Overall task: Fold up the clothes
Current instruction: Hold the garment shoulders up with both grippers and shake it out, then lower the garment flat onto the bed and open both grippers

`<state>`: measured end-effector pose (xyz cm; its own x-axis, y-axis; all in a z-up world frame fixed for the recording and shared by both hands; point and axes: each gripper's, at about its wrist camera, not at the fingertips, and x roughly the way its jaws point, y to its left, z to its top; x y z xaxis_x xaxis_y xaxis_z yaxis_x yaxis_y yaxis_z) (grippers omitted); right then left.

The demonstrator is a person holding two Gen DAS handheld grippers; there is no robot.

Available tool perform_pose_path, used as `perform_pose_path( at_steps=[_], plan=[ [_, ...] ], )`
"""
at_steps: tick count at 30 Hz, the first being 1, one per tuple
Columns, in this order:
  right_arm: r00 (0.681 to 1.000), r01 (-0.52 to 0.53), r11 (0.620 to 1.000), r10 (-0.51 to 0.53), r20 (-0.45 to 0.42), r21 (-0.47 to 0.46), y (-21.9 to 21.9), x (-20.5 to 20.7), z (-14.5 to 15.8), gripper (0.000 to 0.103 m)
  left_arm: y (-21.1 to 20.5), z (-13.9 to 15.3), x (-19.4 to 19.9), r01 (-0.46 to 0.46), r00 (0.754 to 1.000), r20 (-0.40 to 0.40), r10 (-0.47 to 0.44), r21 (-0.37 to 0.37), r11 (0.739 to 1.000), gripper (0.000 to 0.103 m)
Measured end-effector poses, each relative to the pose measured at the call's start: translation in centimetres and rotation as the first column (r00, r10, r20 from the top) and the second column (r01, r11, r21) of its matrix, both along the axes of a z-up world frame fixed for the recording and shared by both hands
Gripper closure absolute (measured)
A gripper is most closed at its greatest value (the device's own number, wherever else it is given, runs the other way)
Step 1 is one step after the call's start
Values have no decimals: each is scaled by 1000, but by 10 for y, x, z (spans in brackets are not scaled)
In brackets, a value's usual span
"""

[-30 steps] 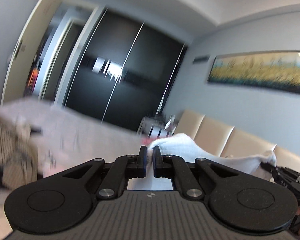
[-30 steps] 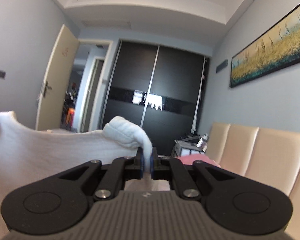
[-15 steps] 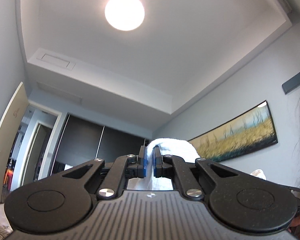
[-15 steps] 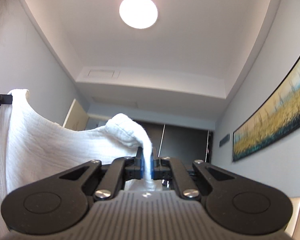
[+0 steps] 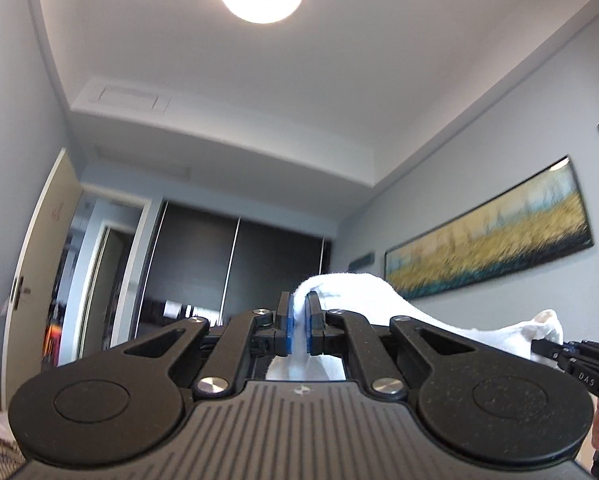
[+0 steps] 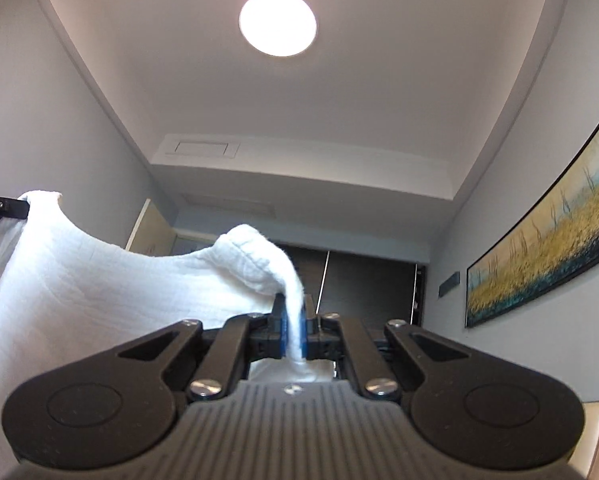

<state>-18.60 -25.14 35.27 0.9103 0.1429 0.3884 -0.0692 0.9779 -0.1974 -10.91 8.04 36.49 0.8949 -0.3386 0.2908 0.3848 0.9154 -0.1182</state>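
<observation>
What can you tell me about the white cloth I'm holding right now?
The white cloth looks like soft, crinkled cotton with a thicker hemmed edge. It is lifted in the air, stretched between the two tools with a sag in its top edge. The left tool is shut on one bunched corner, the right tool on another, and the rest hangs down out of view. Nothing else is seen touching it.

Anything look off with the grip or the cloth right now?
Nothing stands out. The left gripper and right gripper are each clamped on an edge of the white garment, which hangs spread between them, with no visible tears or stains.
</observation>
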Motion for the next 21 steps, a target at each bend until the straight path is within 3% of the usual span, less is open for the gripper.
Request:
perform_pose_path(
  at_steps=[5, 9, 12, 14, 17, 21],
  plan=[
    [988, 12, 1000, -11, -153, 4, -3, 78, -27, 96, -15, -31, 83, -30, 986, -163, 40, 66, 997, 99],
    [959, 21, 1000, -16, -282, 12, -5, 147, -58, 96, -20, -79, 163, -52, 948, -306, 87, 120, 991, 99],
    [923, 38, 999, -33, -382, 6, -4, 209, -97, 96, -33, -122, 229, -68, 915, -372, 154, 233, 970, 99],
    [893, 56, 998, -56, -448, -13, -2, 254, -127, 96, -46, -154, 272, -64, 889, -413, 197, 314, 947, 99],
    [830, 83, 996, -87, -551, -32, 0, 323, -171, 96, -64, -201, 340, -36, 826, -511, 240, 376, 926, 99],
    [702, 122, 992, -108, -704, -31, -4, 417, -236, 96, -87, -269, 417, 4, 734, -616, 286, 425, 905, 99]
  ],
)
